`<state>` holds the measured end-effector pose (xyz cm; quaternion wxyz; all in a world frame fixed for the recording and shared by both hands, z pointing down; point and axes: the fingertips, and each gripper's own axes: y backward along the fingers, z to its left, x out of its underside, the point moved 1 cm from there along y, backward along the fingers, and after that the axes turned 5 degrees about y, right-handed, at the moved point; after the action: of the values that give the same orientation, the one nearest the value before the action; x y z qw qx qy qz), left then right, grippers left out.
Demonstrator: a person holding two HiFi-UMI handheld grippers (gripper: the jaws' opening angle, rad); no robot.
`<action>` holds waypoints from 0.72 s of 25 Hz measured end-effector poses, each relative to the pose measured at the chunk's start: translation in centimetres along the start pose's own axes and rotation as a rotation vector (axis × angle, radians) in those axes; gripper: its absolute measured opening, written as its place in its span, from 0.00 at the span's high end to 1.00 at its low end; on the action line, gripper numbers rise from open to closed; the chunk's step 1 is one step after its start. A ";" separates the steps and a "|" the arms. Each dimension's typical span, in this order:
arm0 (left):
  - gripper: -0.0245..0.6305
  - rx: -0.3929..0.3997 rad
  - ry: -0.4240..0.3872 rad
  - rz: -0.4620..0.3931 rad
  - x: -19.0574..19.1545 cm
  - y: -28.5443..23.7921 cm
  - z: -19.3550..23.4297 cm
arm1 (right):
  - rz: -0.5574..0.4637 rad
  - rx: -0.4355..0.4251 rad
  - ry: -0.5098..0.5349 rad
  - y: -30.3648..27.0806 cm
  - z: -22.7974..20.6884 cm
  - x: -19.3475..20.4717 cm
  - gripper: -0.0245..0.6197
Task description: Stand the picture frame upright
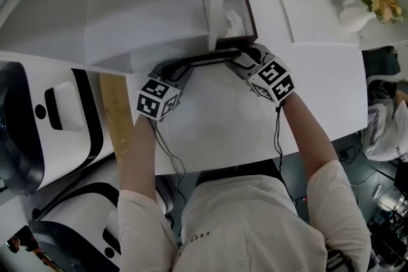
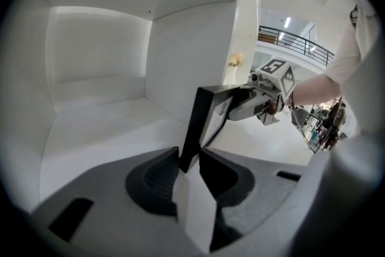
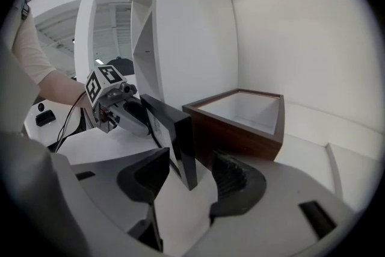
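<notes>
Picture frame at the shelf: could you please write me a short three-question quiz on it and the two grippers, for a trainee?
1. True or false: the right gripper has its jaws clamped tight on the picture frame.
2. In the right gripper view, what stands just beyond the frame? A) a red mug B) a brown wooden box C) a stack of books
3. What is pinched between the jaws of the left gripper?

Key
1. False: its jaws stand apart, with the frame's end between them.
2. B
3. The other end of the black picture frame, which stands on its edge.
</notes>
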<state>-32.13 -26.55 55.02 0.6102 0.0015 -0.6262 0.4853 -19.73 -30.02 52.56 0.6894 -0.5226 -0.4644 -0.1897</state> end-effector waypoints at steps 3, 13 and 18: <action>0.82 -0.021 0.044 -0.020 -0.2 0.4 0.4 | -0.022 0.009 -0.051 0.2 0.0 -0.4 0.63; 0.82 -0.026 0.073 -0.027 -0.5 1.6 -0.2 | -0.013 0.027 -0.103 1.3 0.5 -0.3 0.63; 0.82 -0.073 0.112 -0.053 -0.3 3.2 0.4 | -0.012 0.062 -0.107 2.4 0.5 -0.4 0.63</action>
<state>-34.21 -25.26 52.97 0.6566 -0.0314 -0.6080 0.4452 -18.32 -28.75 50.96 0.6782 -0.5074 -0.5096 -0.1512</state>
